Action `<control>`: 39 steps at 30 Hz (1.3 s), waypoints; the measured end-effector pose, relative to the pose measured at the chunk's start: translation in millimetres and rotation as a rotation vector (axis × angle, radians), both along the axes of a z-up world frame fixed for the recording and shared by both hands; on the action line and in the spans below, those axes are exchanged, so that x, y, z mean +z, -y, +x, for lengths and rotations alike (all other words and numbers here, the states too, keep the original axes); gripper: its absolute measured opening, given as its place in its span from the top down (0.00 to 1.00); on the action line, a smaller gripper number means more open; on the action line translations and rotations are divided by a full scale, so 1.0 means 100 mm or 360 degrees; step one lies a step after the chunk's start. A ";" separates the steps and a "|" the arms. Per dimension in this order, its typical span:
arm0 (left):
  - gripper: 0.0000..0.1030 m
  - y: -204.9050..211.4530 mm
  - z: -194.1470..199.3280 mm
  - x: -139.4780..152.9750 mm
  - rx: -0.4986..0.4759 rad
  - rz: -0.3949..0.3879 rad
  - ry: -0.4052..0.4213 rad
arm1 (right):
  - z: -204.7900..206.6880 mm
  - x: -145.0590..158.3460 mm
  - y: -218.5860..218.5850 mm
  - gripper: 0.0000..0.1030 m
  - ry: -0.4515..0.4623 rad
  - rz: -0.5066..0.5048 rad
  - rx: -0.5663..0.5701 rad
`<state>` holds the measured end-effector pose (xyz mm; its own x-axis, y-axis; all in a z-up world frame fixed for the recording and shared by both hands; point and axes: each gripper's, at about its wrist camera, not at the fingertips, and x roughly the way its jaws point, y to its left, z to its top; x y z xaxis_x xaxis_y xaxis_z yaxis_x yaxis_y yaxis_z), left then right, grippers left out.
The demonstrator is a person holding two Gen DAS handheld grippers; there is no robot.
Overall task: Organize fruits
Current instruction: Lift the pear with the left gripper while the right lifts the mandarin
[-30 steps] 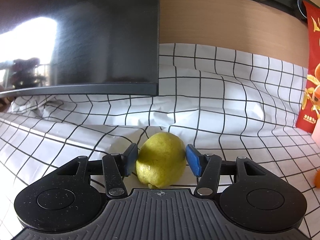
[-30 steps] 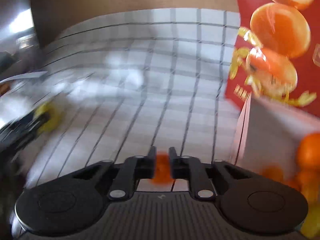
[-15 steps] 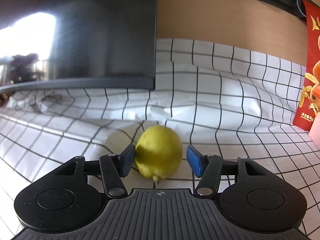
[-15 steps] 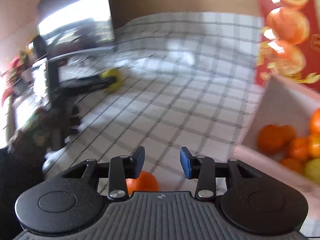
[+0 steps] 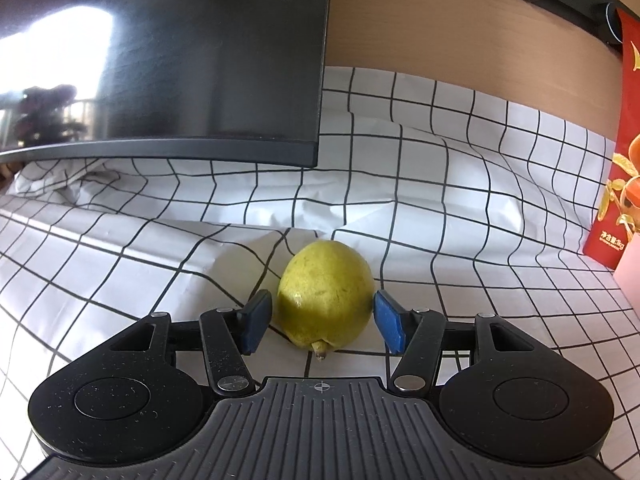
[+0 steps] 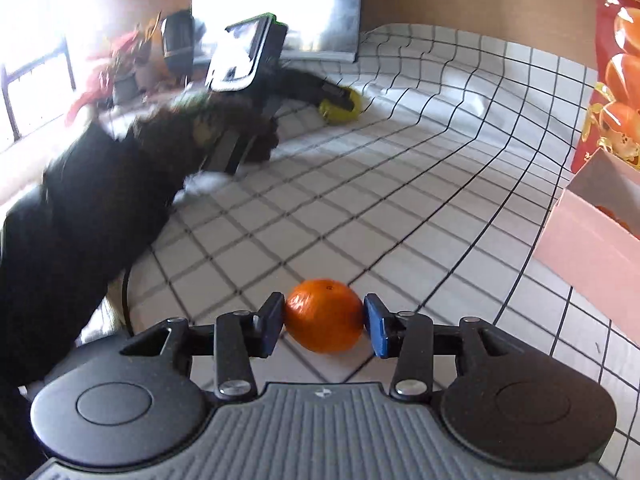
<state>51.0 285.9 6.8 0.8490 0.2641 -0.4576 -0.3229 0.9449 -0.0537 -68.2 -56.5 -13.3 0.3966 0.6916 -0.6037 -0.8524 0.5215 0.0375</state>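
Note:
A yellow lemon (image 5: 326, 294) lies on the checked cloth between the pads of my left gripper (image 5: 323, 320). The right pad touches it and a small gap shows at the left pad, so the jaws stand open around it. An orange mandarin (image 6: 324, 315) lies on the cloth between the pads of my right gripper (image 6: 324, 326); both pads look in contact with it, and it rests on the cloth. The lemon (image 6: 340, 106) and the left gripper also show far left in the right wrist view.
A dark monitor (image 5: 168, 60) stands behind the lemon on the cloth. A pink box (image 6: 600, 216) holding oranges sits at the right, backed by a red fruit carton (image 6: 618, 60). The person's dark-sleeved arm (image 6: 100, 184) crosses the left side.
My right gripper let go of one small orange, swung left away from the box, and now has its pads on a mandarin on the cloth. My left gripper's jaws have opened slightly around the lemon.

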 end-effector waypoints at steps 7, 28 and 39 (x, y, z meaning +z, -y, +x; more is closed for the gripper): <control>0.40 -0.03 0.09 -0.03 -0.0015 -0.0060 -0.0065 | 0.22 0.04 0.24 0.59 0.0018 0.0020 -0.0233; 0.39 -0.15 0.19 -0.03 0.0044 -0.0253 -0.0013 | 0.61 -0.13 1.34 0.58 0.0019 0.0123 -0.0812; 0.39 0.81 -0.23 0.16 -0.0450 -0.0215 0.0075 | 0.64 -0.13 1.35 0.58 -0.0023 0.0137 -0.0812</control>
